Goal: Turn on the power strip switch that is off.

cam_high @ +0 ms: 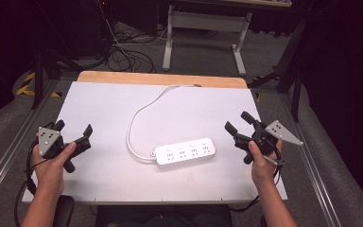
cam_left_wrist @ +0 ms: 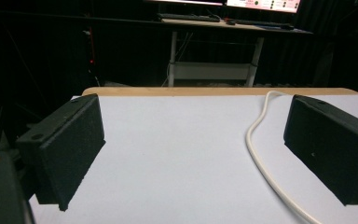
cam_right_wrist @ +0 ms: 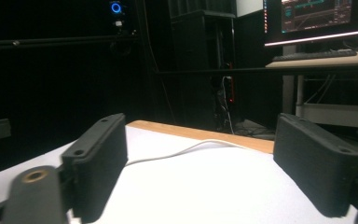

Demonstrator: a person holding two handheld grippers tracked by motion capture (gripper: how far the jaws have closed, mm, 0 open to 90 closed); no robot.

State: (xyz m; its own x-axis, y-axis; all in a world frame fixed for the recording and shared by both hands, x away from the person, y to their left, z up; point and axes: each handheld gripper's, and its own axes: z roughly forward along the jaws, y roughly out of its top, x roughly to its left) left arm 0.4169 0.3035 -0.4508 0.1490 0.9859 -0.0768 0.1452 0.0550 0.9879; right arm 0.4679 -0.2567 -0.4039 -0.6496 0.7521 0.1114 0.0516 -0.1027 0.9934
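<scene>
Tongs point(cam_left_wrist: 196, 154) spread wide over white table point(cam_left_wrist: 177, 154); white cable point(cam_left_wrist: 256, 149) between jaws.

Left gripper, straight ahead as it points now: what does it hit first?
Probably nothing: the left gripper, jaws open, faces bare table up to the far edge. The cord runs right of centre, so it likely misses.

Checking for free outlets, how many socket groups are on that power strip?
4, in a row along the power strip mid-table, from its cord end rightward; all look unused.
</scene>
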